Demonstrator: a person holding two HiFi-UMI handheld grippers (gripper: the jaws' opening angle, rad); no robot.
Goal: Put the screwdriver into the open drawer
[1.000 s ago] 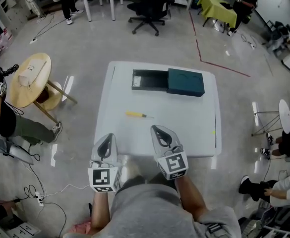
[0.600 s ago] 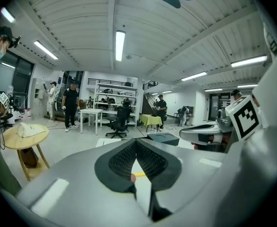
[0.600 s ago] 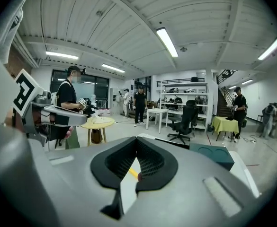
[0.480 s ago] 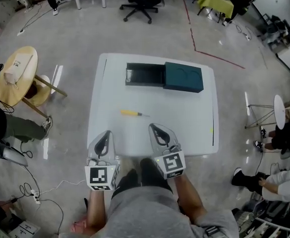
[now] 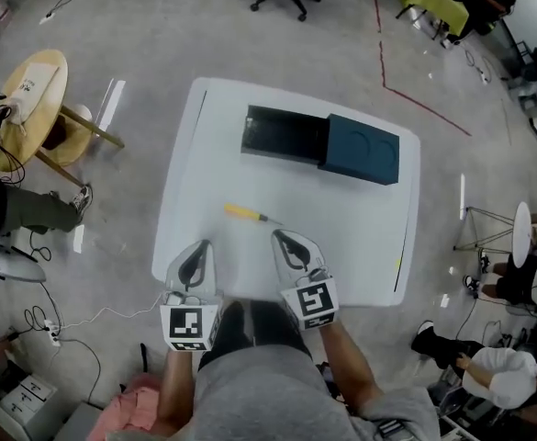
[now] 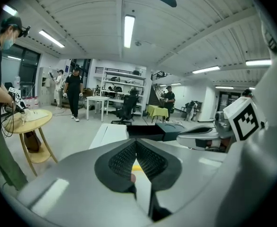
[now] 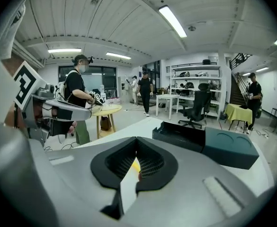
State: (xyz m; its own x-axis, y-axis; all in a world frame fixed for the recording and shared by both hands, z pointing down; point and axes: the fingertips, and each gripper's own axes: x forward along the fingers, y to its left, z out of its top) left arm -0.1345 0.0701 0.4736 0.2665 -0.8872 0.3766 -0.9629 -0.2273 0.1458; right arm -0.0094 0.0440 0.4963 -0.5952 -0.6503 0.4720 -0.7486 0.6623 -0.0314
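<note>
Yellow screwdriver [image 5: 243, 213] on white table [image 5: 360, 237], open drawer [image 5: 285, 134] beyond, well apart

One camera overhead, two low and close.
The head view looks steeply down on the whole white table [image 5: 341, 232]; each gripper view sits low by its near edge, facing along its own jaws across the top. All three catch the open drawer [image 5: 285, 133] and the round wooden table [image 5: 34, 95].
</note>
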